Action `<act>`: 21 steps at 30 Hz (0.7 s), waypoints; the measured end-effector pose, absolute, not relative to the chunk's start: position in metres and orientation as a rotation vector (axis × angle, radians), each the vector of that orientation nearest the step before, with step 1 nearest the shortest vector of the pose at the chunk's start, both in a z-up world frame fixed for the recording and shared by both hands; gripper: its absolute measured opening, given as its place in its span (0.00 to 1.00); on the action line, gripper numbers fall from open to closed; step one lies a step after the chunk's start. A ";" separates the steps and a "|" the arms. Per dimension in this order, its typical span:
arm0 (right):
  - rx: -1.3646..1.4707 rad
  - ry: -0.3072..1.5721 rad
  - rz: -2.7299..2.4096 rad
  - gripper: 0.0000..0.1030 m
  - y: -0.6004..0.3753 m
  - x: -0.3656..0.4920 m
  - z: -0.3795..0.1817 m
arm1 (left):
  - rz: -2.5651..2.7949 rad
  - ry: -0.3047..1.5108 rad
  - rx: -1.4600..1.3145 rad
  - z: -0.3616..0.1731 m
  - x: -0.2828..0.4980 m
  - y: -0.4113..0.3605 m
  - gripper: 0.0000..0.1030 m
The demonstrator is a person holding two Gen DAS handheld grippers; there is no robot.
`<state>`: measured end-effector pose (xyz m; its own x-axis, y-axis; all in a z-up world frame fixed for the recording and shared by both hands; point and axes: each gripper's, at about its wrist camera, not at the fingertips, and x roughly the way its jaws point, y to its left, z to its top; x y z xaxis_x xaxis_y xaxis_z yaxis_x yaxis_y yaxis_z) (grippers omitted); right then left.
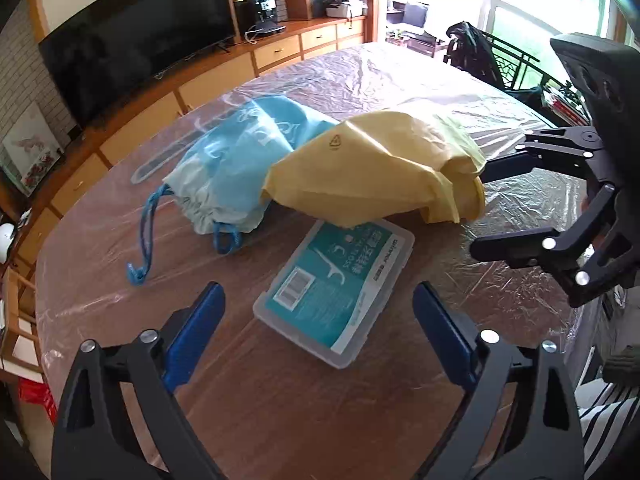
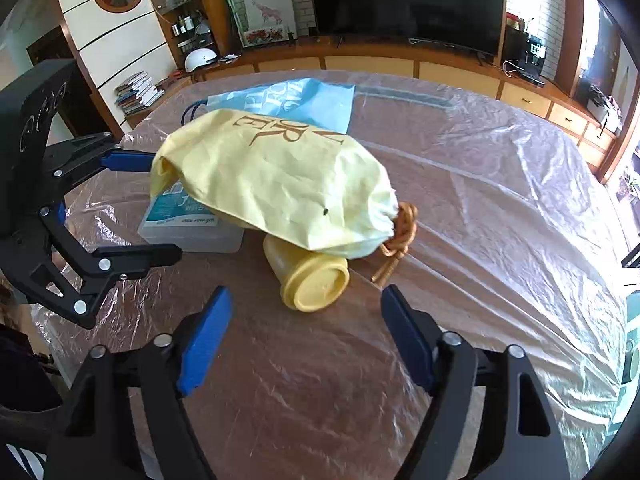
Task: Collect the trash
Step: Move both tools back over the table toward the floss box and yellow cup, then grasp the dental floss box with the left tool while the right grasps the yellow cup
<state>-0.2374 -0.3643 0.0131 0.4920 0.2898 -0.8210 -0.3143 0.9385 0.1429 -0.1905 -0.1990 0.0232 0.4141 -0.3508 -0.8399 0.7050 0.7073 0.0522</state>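
**Trash items on the desk: approach stage**

Trash items lie clustered mid-desk: a clear flat plastic box with a teal label [image 1: 334, 294], a pale yellow drawstring bag [image 2: 276, 184] draped over one end of it, a yellow plastic cup on its side [image 2: 310, 276] and a light blue drawstring bag [image 1: 240, 160] behind.

Left tongs [image 1: 318, 330] stand apart, empty, just short of the box. Right tongs [image 2: 306, 330] stand apart, empty, facing the cup.

Straddle each item across its narrow dimension before clamping. Avoid snagging the plastic sheet covering the brown wooden desk [image 2: 500, 184].

Open desk surface lies to the right of the cup; both tongs work near each other, so keep them separated.
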 end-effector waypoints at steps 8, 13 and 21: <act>-0.027 0.983 0.395 0.66 -0.360 -0.229 0.011 | -0.734 0.946 0.429 0.016 -0.183 -0.202 0.70; -0.031 0.980 0.399 0.59 -0.357 -0.231 0.012 | -0.737 0.947 0.423 0.014 -0.184 -0.205 0.70; -0.014 0.978 0.396 0.59 -0.352 -0.228 0.011 | -0.723 0.951 0.425 0.013 -0.183 -0.204 0.69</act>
<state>-0.2285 -0.3516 0.0114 0.4934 0.3204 -0.8086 -0.3330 0.9284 0.1648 -0.1828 -0.2038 0.0125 0.3772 -0.3680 -0.8499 0.7211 0.6926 0.0201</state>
